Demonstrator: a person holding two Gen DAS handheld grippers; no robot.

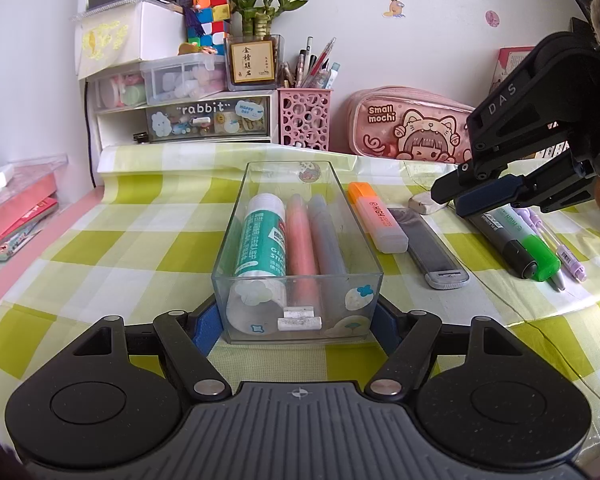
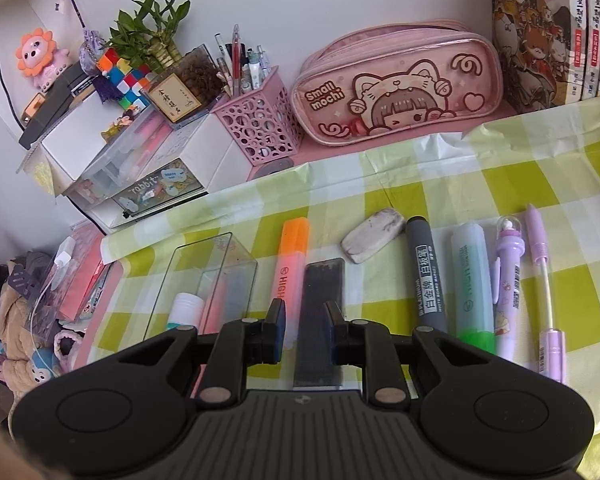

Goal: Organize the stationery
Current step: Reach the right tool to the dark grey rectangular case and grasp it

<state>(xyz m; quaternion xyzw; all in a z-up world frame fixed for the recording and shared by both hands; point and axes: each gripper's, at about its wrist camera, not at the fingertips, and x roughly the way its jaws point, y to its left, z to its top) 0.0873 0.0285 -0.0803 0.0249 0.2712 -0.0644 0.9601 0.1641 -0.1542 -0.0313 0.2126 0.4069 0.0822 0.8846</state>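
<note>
The left gripper [image 1: 296, 316] is nearest, its fingers clamped on the near end of one clear box [image 1: 296, 240] at frame centre, long axis running away; inside lie three sticks lengthwise. The right gripper [image 2: 305, 328] hovers with fingers slightly apart astride one dark flat case [image 2: 320, 312]. Five pens and one eraser [image 2: 372, 240] line the bench right of the box.
</note>
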